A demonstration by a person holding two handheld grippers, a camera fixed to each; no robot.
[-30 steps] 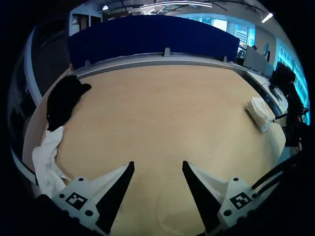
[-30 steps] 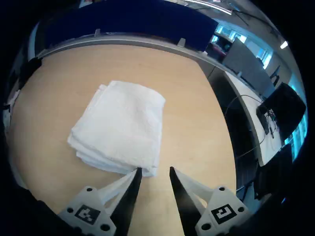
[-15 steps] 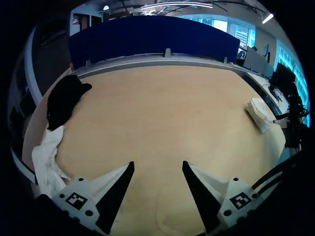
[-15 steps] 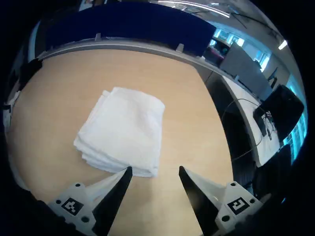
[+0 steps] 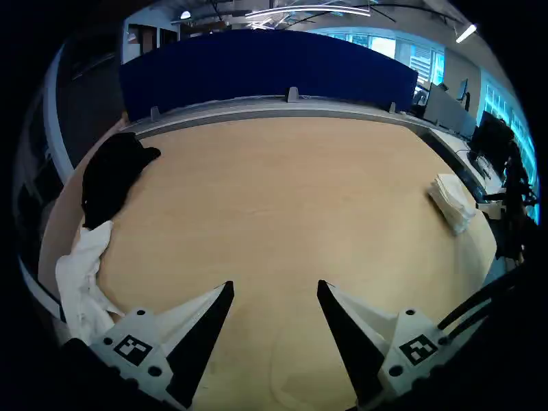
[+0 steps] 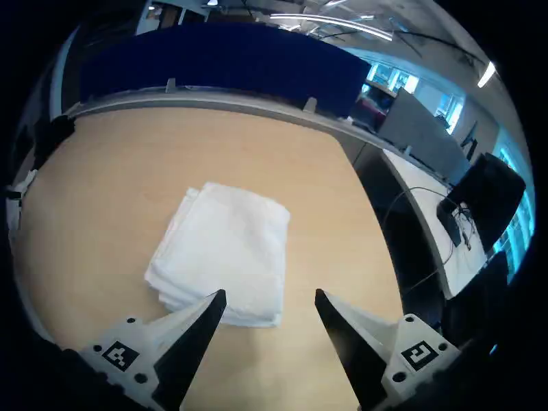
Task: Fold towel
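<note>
White towel (image 6: 222, 257) sits folded at frame centre on the tabletop (image 6: 103, 171), right gripper (image 6: 269, 294) jaws apart at its near edge, left gripper (image 5: 275, 283) jaws apart, empty; folding looks finished, next: back off.

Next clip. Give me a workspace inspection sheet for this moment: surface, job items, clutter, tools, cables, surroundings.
Surface: light wooden tabletop, bare across the middle.
Job's things: white towel, folded into a flat stack near the table's right edge.
Clutter: black garment and crumpled white cloth at the far left edge.
Grippers: left tool open, holding nothing; right tool open at the towel's near edge, gripping nothing.
Cables: loose cables by the neighbouring desk.
Surroundings: blue partition, dark monitor.
</note>
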